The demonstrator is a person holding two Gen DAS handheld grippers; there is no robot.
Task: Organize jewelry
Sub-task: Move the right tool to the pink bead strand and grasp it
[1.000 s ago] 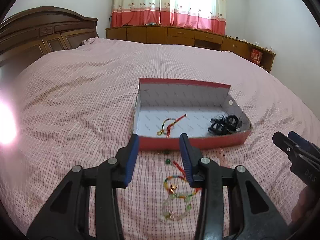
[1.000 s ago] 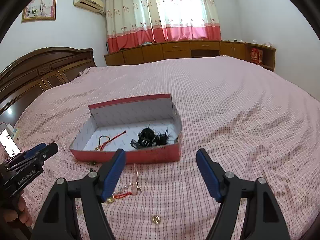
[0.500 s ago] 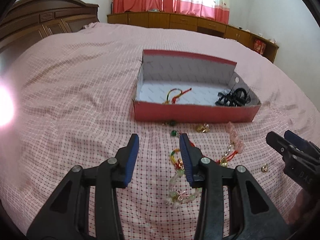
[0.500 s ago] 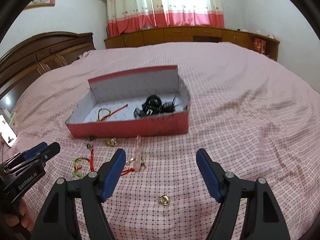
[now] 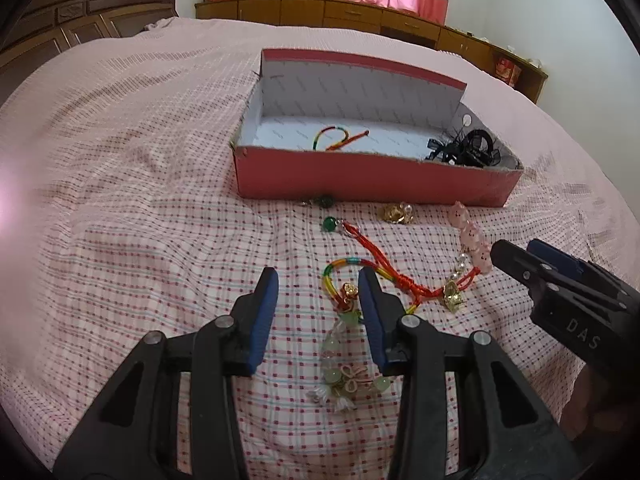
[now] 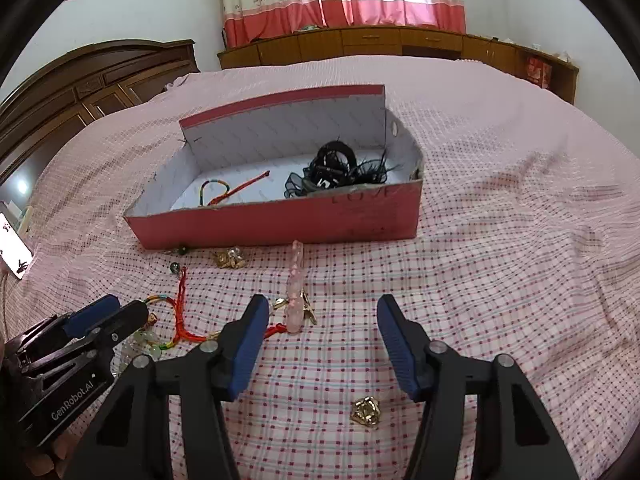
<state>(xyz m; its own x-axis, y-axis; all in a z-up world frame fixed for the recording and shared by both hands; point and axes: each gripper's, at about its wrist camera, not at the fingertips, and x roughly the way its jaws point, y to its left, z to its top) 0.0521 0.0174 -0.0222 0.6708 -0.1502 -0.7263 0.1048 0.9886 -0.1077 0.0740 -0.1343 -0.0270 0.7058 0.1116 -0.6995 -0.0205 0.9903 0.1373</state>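
Two wrist views cover a pink checked bed (image 5: pixel 140 208) with a red box (image 5: pixel 372 180) on it. In the left wrist view, the left gripper (image 5: pixel 318 300) hangs over the bedspread with its jaws apart and nothing clamped; a multicoloured cord bracelet (image 5: pixel 340 270) lies beside its right blue pad. A red cord (image 5: pixel 380 258), a green bead (image 5: pixel 329 224), a pink beaded strand (image 5: pixel 470 240) and a gold piece (image 5: pixel 394 213) are scattered in front of the box. Inside the box are another cord bracelet (image 5: pixel 338 138) and black hair ties (image 5: pixel 464 152).

In the right wrist view, the right gripper (image 6: pixel 322 340) has just been closing its jaws, though they are apart with only bedspread between them. A gold charm (image 6: pixel 365 411) lies near its right finger, and the pink strand runs ahead of the left pad.
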